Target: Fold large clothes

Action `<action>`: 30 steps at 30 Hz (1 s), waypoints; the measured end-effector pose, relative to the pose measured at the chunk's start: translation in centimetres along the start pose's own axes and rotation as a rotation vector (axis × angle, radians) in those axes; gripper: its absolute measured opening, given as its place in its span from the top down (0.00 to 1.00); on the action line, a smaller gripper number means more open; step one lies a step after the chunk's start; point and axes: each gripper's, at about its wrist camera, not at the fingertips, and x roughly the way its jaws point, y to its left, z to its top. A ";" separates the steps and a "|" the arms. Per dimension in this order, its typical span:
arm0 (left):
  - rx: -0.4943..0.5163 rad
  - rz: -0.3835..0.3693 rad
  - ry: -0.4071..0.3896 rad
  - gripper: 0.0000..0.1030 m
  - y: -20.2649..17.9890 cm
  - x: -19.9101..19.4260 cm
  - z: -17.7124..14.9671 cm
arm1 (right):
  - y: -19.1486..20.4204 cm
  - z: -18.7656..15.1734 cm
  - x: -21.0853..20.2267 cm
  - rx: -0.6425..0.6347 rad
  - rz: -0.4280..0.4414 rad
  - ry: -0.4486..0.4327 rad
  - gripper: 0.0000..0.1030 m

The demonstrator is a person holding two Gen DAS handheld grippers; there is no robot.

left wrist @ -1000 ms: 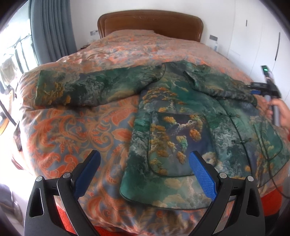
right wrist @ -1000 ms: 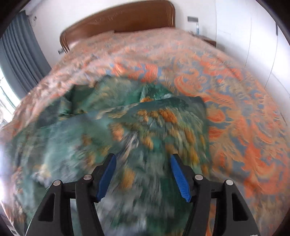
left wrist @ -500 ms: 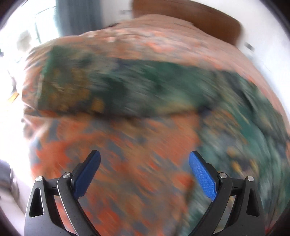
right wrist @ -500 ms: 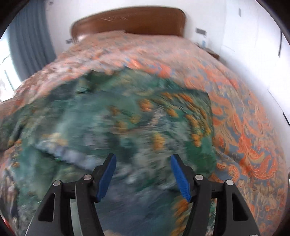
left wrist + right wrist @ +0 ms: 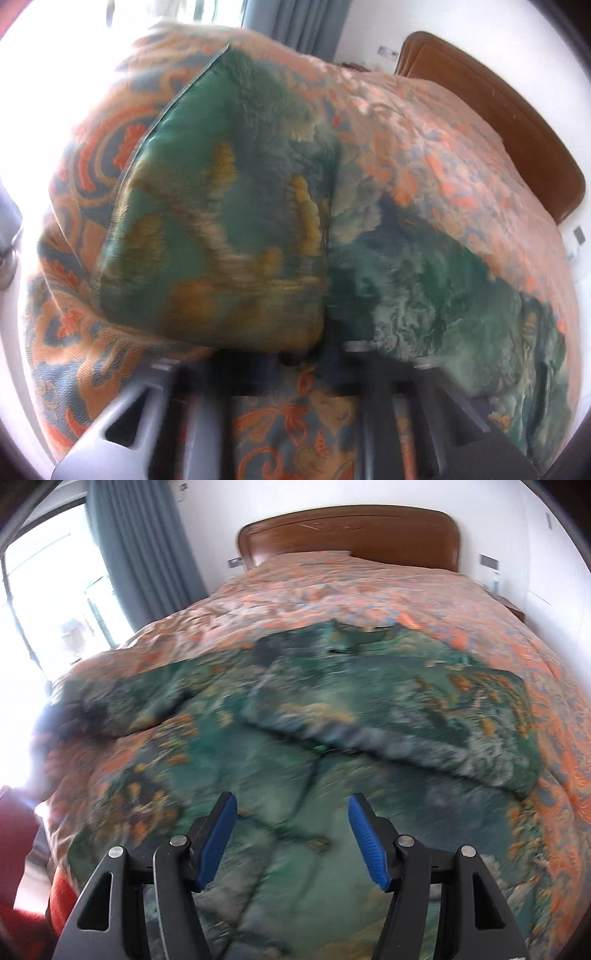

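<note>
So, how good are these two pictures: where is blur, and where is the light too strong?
Left wrist view: the jacket sleeve and the left gripper are smeared by motion, its fingertips hidden under the cloth; the window side is burnt out to white. Right wrist view: the jacket is streaked, yet the right gripper is sharp; glare whitens the left edge; the headboard bends from the fisheye.

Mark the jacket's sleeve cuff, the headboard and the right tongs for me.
sleeve cuff (image 5: 221,229), left wrist view, middle of cuff.
headboard (image 5: 351,535), right wrist view, panel centre.
right tongs (image 5: 291,834), right wrist view, between fingertips.
</note>
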 end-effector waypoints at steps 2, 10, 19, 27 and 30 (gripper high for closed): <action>0.066 0.035 -0.065 0.90 -1.4 -2.0 -0.4 | 1.1 -0.3 -0.6 -0.025 0.021 -0.006 0.37; 0.488 0.073 -0.351 0.91 -12.6 -10.7 -4.1 | 1.5 2.7 -0.9 -0.010 0.095 -0.046 0.37; 0.864 -0.093 -0.440 0.91 -26.8 -12.6 -14.0 | -3.1 9.4 -1.2 0.192 0.216 -0.118 0.37; 1.019 -0.123 -0.323 0.92 -32.5 -8.4 -20.9 | -9.6 9.9 1.8 0.419 0.351 -0.014 0.37; 1.043 -0.123 -0.324 0.92 -32.2 -8.3 -22.0 | -11.7 8.8 6.0 0.576 0.504 0.068 0.33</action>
